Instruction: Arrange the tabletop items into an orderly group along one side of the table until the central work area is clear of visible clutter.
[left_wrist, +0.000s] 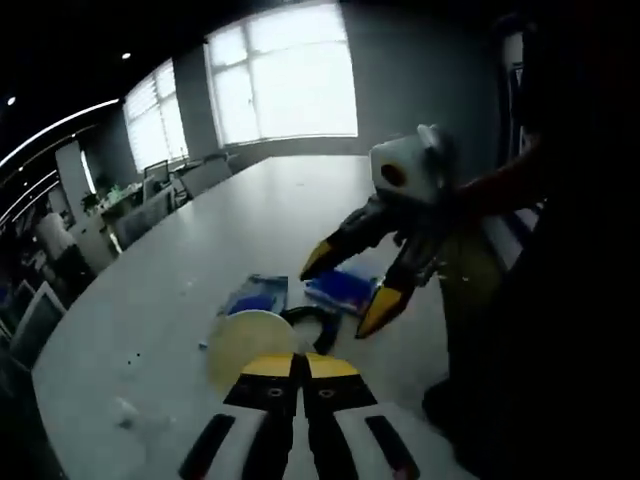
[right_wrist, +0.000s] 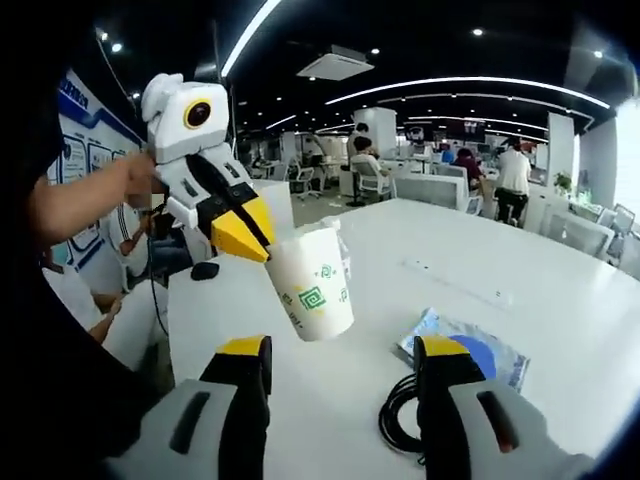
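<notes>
1. My left hand-held gripper pinches the white paper cup with green print by its rim, aloft over the white worktop.
2. My right hand-held gripper, jaws apart & empty, sits just below the cup; black cable coil & blue packets lie nearer it.

Views face each other across the table — sharing the cup.

No wording can be read; the paper cup bears green square-spiral marks, no letters
</notes>
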